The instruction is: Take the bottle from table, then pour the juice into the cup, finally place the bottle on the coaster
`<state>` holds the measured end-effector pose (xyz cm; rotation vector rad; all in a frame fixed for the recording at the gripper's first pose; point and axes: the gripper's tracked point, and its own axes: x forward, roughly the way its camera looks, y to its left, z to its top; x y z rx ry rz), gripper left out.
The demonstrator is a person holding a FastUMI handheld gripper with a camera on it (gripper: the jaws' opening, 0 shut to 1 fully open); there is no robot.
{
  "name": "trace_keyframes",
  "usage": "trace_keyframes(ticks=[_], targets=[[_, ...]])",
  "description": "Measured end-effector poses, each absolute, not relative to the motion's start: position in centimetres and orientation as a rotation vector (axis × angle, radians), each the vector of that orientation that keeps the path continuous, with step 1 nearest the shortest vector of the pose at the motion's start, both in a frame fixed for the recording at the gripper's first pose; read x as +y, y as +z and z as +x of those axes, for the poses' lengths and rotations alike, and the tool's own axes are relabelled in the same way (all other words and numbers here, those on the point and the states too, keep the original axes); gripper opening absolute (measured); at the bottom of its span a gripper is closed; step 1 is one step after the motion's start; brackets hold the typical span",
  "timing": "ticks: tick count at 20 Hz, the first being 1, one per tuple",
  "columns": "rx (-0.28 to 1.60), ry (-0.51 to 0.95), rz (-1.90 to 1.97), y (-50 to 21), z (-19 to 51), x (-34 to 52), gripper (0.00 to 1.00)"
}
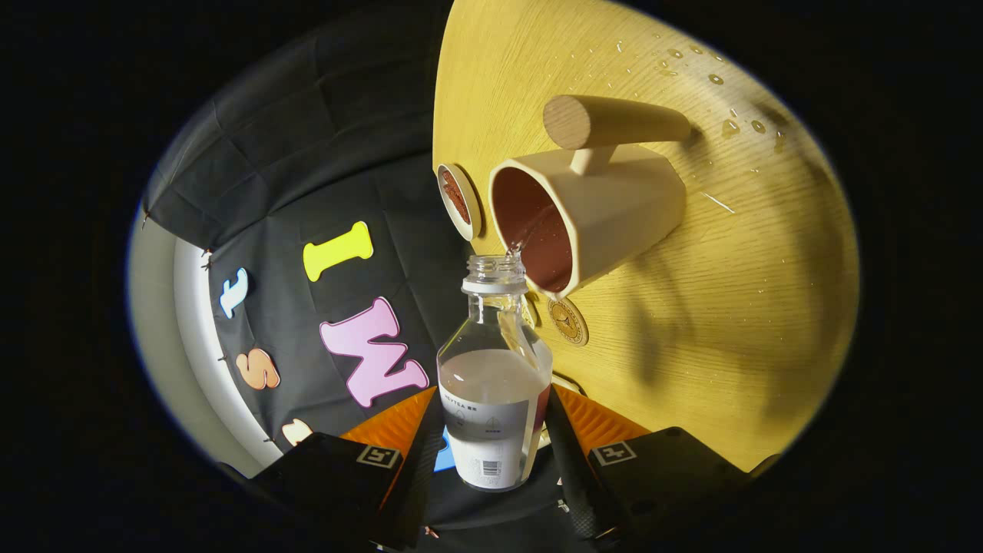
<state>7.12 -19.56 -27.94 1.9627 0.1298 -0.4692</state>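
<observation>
A clear bottle (494, 376) is held between the two fingers of the gripper (491, 453), each finger pressed against one side of its labelled lower body, so the claw is closed on the bottle. The whole view is rolled, so the wooden table (737, 307) appears tipped up on the 3 o'clock side of the bottle. The bottle is uncapped and roughly half filled with a pale, cloudy liquid; its base is cut off behind the gripper body.

Just beyond the bottle's open mouth, at about 1 o'clock from it, a cream cup (591, 215) with a dark reddish inside is seen. A thin stream (526, 234) is visible running from the mouth into the cup's opening. The level of liquid inside the cup cannot be made out. A thick wooden handle (610, 121) is attached to the cup's side.

At 11 o'clock from the bottle's mouth, just beside the cup's rim, a small round object with a pale edge (458, 200) stands at the table's edge; what it is cannot be told. A round coaster (568, 321) lies on the table under the cup's rim, at 2 o'clock from the bottle's shoulder, partly hidden by the bottle. Scattered droplets (714, 77) are seen on the far tabletop.
</observation>
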Motion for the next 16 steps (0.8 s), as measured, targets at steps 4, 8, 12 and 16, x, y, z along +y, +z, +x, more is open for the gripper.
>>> trace_keyframes(ticks=[4,8,12,16], targets=[[0.116,-0.468,1.985,-27.5,7.5,-19.6,0.75],[0.075,-0.474,2.025,-26.8,7.8,-20.2,0.75],[-0.009,-0.492,2.093,-25.6,8.1,-21.3,0.75],[-0.033,-0.491,2.134,-24.4,8.2,-21.5,0.75]])
